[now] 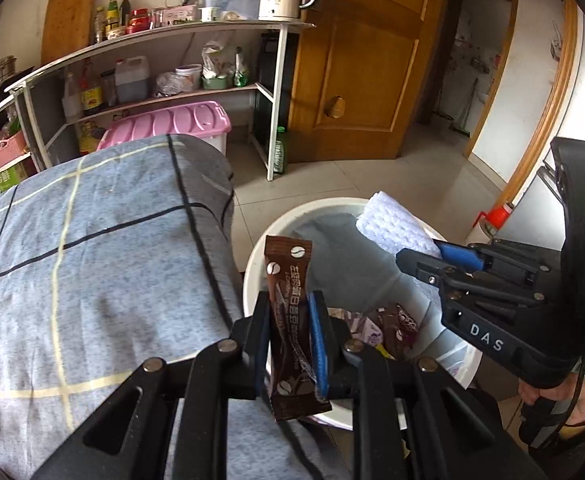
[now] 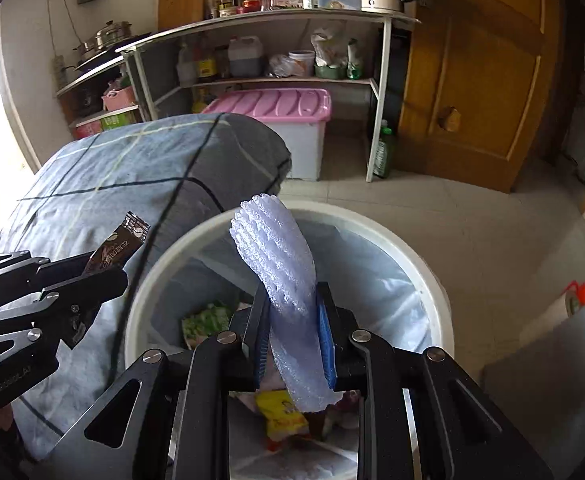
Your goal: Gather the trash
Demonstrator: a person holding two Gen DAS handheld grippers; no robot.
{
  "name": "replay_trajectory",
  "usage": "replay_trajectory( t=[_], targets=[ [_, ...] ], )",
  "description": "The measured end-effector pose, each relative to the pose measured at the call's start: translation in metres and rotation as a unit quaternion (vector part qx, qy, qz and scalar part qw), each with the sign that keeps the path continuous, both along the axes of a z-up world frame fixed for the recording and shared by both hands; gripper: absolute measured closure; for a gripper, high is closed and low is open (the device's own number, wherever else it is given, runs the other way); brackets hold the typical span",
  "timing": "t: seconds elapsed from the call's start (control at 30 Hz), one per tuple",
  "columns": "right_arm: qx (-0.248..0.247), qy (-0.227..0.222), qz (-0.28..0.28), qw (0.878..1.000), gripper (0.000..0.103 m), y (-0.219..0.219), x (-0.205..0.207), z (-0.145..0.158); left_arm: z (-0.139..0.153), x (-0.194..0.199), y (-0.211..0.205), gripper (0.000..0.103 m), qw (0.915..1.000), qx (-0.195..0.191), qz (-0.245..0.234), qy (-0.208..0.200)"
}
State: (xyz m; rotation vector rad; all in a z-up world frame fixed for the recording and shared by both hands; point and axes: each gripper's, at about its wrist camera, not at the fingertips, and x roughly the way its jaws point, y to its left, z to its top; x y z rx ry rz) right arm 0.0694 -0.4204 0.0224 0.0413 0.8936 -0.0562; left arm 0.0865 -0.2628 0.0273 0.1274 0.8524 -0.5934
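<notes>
At the left lies the bed [image 1: 92, 240], its checked blue-grey cover running up to the corner nearest the white trash bin [image 1: 252, 264], which stands on the floor just beside the bed's edge. The left gripper [image 1: 292, 344] has its fingers clenched on a brown coffee sachet [image 1: 288, 320], whose long axis stands roughly along the fingers, top end free above them. It hangs at the bin's near-left rim, partly over the opening and partly over the bed's edge.

To the right, the right gripper [image 2: 292, 336] grasps a strip of white foam netting [image 2: 280, 260] between its fingers; the strip stands up and curls toward the bed, and it sits squarely over the bin's lined mouth. Wrappers, one yellow [image 2: 280, 412], already lie at the bottom.

The right hand looks better placed to drop; the left probably needs to carry its sachet a little further in over the rim. Nothing stands between either piece and the opening, though the two grippers are close together over the bin.
</notes>
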Motion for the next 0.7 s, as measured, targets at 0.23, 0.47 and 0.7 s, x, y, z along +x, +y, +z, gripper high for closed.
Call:
replay_trajectory(
  t=[0.23, 0.47, 0.7],
  targets=[
    [0.003, 0.036, -0.02, 0.999, 0.071, -0.023, -0.004, -0.027, -0.012, -0.008, -0.032, 0.081, 0.9994, 0.011, -0.019, 0.025],
    [0.016, 0.023, -0.034, 0.999, 0.055, -0.026, -0.017, -0.027, -0.01, -0.015, -0.03, 0.037, 0.9999, 0.008, -0.002, 0.01],
    [0.024, -0.035, -0.056, 0.998, 0.055, -0.012, -0.046, -0.009, -0.006, -0.024, -0.017, 0.035, 0.9996, 0.006, 0.021, -0.017]
  ],
)
